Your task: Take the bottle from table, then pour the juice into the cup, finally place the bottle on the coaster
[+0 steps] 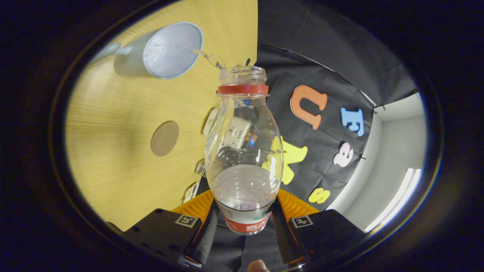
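Table (113,151): we see a pale wooden top with fine grain across the left half of the frame, tilted steeply in this view; it carries the cup, the coaster and a few small things near its right edge.

Wall (325,60): black cloth takes the right half of the frame, with a pale room wall and a bright strip of light at the lower right.

Bottle (244,151): a clear plastic bottle stands in the middle of the frame, its open mouth toward the top and its base between the fingers. It has a red ring below the mouth and a red and white label at the base. We see a little clear liquid pooled in its lower part; the upper part looks empty.

Stream (208,57): a thin thread of clear liquid runs from the bottle's mouth up and left to the cup's rim.

Cup (166,49): a pale blue cup with a handle sits at the upper left, its mouth turned toward us. We cannot tell how much liquid is in it.

Gripper (244,226): at the bottom centre we see both fingers pressed against the bottle's base, one on each side, holding it.

Coaster (165,138): a round brown disc lies bare on the table at centre left, well apart from the cup.

Small device (236,132): a white object shows through the bottle; we cannot tell what it is.

Fingertip (258,266): a person's fingertip at the very bottom.
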The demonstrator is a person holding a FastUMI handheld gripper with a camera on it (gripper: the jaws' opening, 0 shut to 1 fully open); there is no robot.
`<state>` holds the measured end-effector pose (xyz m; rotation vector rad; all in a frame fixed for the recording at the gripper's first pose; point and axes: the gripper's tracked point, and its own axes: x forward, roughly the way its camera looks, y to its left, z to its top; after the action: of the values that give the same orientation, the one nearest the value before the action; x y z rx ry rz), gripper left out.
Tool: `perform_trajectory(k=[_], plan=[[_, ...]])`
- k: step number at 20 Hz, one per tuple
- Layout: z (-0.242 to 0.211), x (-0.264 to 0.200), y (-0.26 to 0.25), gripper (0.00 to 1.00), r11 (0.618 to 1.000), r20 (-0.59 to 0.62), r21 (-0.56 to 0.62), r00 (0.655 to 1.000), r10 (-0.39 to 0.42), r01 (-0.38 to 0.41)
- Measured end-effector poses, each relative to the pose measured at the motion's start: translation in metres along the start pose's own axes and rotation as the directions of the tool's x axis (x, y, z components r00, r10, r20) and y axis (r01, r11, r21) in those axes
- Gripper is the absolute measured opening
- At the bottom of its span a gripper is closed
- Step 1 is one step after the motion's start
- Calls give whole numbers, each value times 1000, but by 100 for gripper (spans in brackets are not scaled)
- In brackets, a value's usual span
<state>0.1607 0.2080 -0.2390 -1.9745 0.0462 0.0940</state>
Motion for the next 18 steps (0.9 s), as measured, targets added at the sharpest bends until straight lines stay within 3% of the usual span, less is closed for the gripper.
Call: perform_trajectory(k=[18], plan=[[6,-3,-17,74,997,6,-80,1000,-21,21]])
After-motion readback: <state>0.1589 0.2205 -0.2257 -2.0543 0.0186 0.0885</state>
